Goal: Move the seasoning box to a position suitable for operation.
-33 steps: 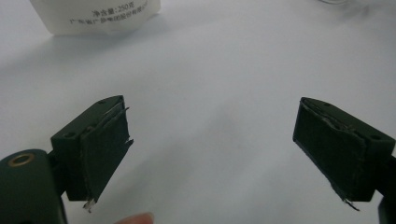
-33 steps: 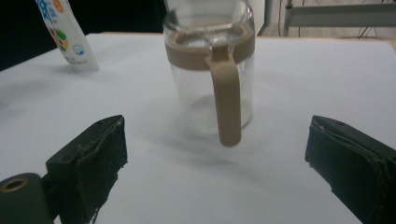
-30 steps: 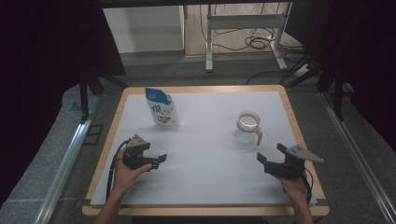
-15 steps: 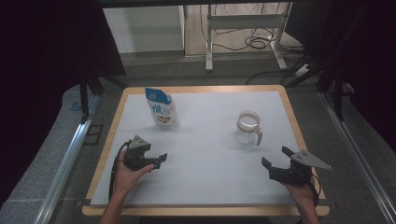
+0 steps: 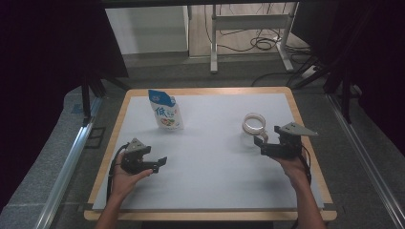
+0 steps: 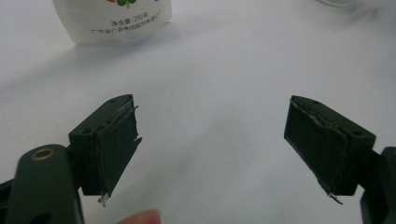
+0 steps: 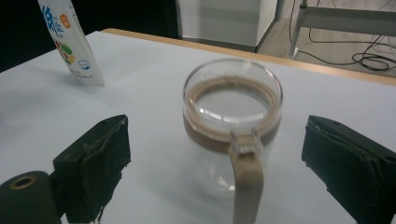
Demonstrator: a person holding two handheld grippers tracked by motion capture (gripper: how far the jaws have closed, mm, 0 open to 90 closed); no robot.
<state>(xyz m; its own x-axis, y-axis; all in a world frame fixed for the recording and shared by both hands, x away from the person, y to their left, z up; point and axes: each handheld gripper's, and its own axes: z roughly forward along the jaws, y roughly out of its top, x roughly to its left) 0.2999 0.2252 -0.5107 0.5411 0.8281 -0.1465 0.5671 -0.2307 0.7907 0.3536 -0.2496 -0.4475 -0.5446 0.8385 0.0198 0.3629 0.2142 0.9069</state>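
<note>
Item: glass mug (image 7: pixel 232 140), clear, tan band and handle, upright on the tabletop (image 5: pixel 215 162) right of centre, just ahead of my right gripper (image 7: pixel 219 168). Jaws wide open, empty. Likely rigid, slick, breakable; I would grip the handle. Left gripper (image 6: pixel 210 140) open, idle.

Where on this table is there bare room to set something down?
Free: the wide middle between the milk pouch and the glass mug, and the near strip between the left gripper and right gripper. Crowded: around the mug, with the right gripper close.
</note>
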